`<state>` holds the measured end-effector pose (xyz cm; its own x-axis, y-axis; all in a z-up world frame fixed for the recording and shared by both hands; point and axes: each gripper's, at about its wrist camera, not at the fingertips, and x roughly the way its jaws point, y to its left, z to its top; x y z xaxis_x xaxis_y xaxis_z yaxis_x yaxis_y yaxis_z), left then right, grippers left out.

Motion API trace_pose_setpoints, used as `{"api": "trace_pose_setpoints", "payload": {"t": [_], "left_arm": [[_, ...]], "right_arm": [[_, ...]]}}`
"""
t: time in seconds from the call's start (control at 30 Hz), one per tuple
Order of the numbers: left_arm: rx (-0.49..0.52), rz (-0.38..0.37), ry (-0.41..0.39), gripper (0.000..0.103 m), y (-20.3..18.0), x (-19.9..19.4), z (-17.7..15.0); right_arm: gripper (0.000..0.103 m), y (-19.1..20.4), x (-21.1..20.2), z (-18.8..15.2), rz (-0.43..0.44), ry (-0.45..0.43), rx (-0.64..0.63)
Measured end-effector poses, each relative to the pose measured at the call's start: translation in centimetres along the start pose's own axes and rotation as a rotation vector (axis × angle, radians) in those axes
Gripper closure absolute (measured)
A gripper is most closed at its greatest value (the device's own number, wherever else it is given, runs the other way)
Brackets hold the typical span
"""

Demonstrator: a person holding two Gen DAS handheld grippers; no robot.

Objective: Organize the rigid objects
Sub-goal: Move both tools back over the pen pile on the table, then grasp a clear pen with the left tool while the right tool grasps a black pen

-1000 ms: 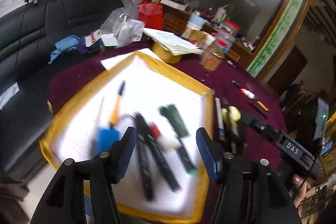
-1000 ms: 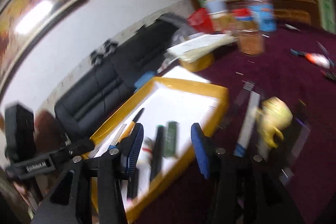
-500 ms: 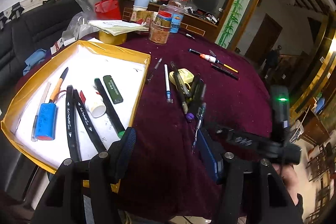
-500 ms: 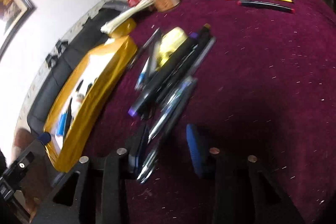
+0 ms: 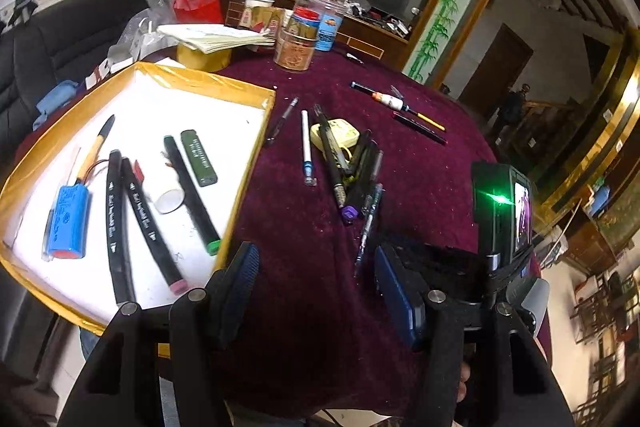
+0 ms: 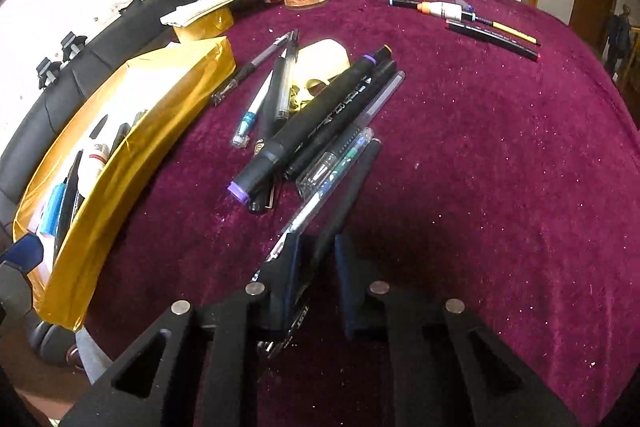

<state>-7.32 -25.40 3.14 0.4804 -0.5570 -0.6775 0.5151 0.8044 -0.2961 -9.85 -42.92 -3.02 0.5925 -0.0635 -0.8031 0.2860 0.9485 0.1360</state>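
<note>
Left wrist view: the left gripper (image 5: 314, 277) hangs open and empty over the maroon tablecloth (image 5: 420, 187). The gold-rimmed tray (image 5: 248, 163), holding markers, lies ahead to its left; the pen pile (image 5: 352, 167) ahead to its right.

Right wrist view: the right gripper (image 6: 316, 259) has its jaws closed on a black pen (image 6: 352, 183) at the pile's near edge, tray to its left.
</note>
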Motion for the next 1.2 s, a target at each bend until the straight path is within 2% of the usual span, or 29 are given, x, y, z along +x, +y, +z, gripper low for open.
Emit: {"api": "trace_pose_setpoints", "payload": {"t": [0.17, 0.27, 0.4, 0.5, 0.57, 0.63, 0.7, 0.77, 0.87, 0.93, 0.97, 1.0, 1.07, 1.13, 1.2], "left_arm": [[0.044, -0.015, 0.022, 0.039, -1.3, 0.7, -0.1], [0.065, -0.025, 0.041, 0.039, -1.9, 1.4, 0.0], [0.133, -0.056, 0.115, 0.039, -3.7, 4.1, 0.5], [0.199, -0.095, 0.172, 0.039, -5.5, 6.3, 0.9], [0.23, -0.097, 0.205, 0.04, -6.3, 7.8, 1.2], [0.252, -0.098, 0.236, 0.04, -6.9, 9.6, 1.6], [0.256, -0.076, 0.267, 0.045, -7.3, 11.3, 2.0], [0.267, -0.064, 0.291, 0.055, -7.6, 12.6, 2.1], [0.311, 0.002, 0.31, 0.057, -8.3, 14.4, 2.1], [0.289, 0.006, 0.323, 0.064, -8.1, 15.4, 2.1], [0.286, 0.008, 0.312, 0.074, -8.0, 15.3, 2.2], [0.284, 0.018, 0.309, 0.078, -7.9, 15.4, 2.1], [0.289, 0.041, 0.293, 0.095, -7.7, 15.4, 1.9], [0.292, 0.033, 0.303, 0.095, -7.4, 14.8, 1.6], [0.271, -0.029, 0.344, 0.095, -7.3, 14.2, 1.1]], "right_arm": [[0.089, -1.5, -0.3, -0.1, 0.057, 0.022, -0.002], [0.093, -3.0, -0.9, -0.4, 0.036, 0.029, 0.018], [0.094, -4.5, -1.5, -1.1, 0.055, 0.024, 0.046], [0.094, -5.8, -2.2, -1.8, 0.024, 0.009, 0.06], [0.094, -6.8, -2.6, -2.2, 0.029, 0.006, 0.073], [0.094, -7.6, -2.9, -2.4, -0.001, -0.003, 0.076], [0.095, -8.1, -3.1, -2.7, 0.013, -0.022, 0.074], [0.095, -8.3, -3.2, -3.1, 0.028, -0.047, 0.069], [0.095, -8.8, -3.3, -3.1, 0.058, -0.049, 0.095], [0.095, -9.1, -3.3, -3.1, 0.078, -0.048, 0.109], [0.095, -9.2, -3.3, -3.1, 0.082, -0.048, 0.109], [0.094, -9.1, -3.3, -3.0, 0.084, -0.049, 0.108], [0.093, -8.9, -3.2, -3.0, 0.084, -0.049, 0.103], [0.092, -8.8, -3.2, -3.0, 0.081, -0.05, 0.096], [0.09, -8.7, -3.2, -3.0, 0.083, -0.049, 0.09]]}}
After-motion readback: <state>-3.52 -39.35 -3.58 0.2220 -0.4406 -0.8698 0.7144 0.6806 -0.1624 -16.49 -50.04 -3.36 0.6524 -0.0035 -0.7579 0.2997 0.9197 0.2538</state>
